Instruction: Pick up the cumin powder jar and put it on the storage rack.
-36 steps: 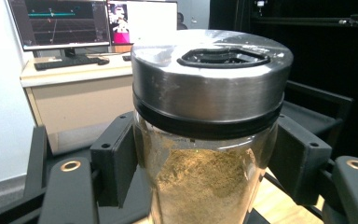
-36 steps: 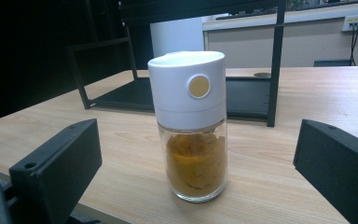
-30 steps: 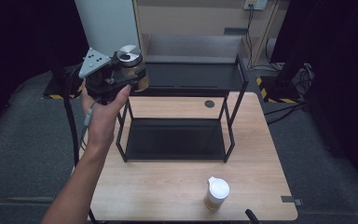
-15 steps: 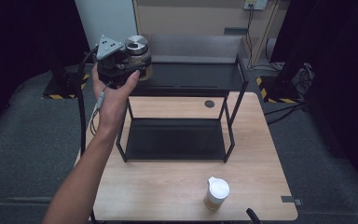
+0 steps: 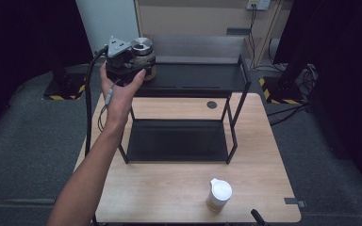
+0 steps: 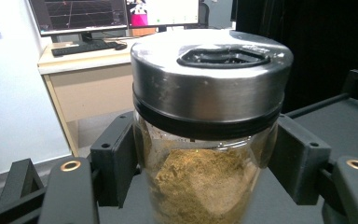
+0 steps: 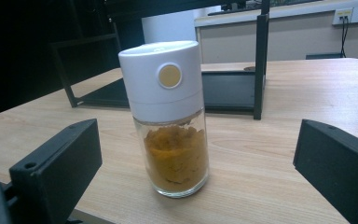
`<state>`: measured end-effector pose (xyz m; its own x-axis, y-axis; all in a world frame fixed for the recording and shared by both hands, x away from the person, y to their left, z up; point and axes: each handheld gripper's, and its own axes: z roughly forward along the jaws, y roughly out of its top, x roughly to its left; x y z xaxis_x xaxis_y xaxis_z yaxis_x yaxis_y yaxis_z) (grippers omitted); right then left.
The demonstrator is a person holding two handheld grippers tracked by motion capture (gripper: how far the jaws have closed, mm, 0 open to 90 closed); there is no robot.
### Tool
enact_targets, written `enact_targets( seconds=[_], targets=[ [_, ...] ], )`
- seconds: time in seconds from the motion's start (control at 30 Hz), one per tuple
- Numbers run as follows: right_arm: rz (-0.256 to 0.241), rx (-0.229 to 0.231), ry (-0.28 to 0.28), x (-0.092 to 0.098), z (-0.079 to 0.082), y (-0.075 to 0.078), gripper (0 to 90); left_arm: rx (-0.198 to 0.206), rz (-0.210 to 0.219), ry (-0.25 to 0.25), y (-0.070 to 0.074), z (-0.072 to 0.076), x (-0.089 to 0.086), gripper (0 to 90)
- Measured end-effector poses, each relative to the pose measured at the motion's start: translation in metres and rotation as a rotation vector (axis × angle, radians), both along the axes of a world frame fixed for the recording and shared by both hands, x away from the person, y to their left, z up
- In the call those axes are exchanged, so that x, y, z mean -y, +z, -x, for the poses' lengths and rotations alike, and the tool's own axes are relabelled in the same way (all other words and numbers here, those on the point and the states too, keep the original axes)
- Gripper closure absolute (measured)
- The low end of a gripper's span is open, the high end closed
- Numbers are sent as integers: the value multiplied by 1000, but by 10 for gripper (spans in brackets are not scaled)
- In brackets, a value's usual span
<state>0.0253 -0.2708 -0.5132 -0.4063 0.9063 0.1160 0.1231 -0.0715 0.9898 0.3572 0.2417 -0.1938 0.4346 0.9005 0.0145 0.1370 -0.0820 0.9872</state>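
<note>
1. At the lower edge of the high view, right of centre, a white-capped jar (image 5: 219,194) of orange powder stands upright on the bench (image 5: 169,188).
2. In the right gripper view the right gripper (image 7: 200,182) has its jaws wide apart, one on each side of that jar and touching neither side of it.
3. A bare forearm (image 5: 92,174) rises from the lower left of the high view, stretched forward and slightly rightward, wrist nearly straight.
4. Its hand (image 5: 119,89) wraps the left gripper (image 5: 131,61) from below, in the upper left of the frame.
5. That gripper's jaws are clamped on a steel-lidded glass jar (image 6: 209,126) of tan powder, held upright at the left end of the black rack (image 5: 193,77)'s top shelf; whether it rests on the shelf I cannot tell.
</note>
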Motion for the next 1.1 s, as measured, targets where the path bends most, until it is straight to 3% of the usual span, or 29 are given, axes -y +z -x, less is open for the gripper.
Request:
enact_targets(
  seconds=[0.33, 0.9, 1.1],
  targets=[
    [1, -3, -3, 1, -2, 1, 9, -25, -13, 22, -3, -13, 1, 306],
    [7, -10, 1, 0, -4, 1, 10, 1, -24, 1, -9, -18, 0, 302],
    [7, -14, 5, 0, -4, 1, 10, 9, -44, -4, -11, -18, 1, 174]
  ],
)
